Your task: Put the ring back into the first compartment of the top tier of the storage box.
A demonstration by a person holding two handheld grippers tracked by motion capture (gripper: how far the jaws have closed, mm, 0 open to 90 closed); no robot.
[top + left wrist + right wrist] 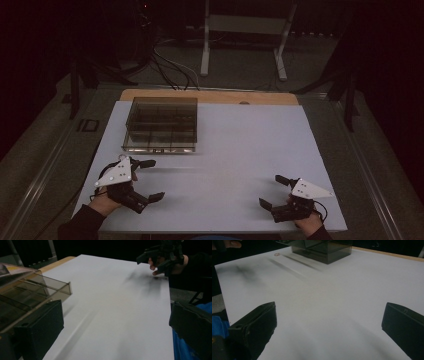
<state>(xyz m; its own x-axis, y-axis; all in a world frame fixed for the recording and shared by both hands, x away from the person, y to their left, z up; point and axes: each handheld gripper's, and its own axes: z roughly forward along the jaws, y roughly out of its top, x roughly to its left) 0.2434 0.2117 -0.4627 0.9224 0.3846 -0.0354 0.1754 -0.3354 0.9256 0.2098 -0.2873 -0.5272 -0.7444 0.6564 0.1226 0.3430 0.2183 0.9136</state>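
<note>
At the table's (240, 150) near edge both grippers, left (149, 180) and right (270, 190), are hovering with jaws spread and empty, so the work seems to be just starting; next the left needs to reach the box (161, 125) at the far left.

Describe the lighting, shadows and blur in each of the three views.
High view: dim, the room beyond the white table nearly black; the smoky clear box reads dark. Left gripper view: the near black jaws and box edge are soft, a smeared shadow lies under the right gripper. Right gripper view: jaws blurred, streaky shadows run from the box, a dark smudge at the table's far left.
</note>
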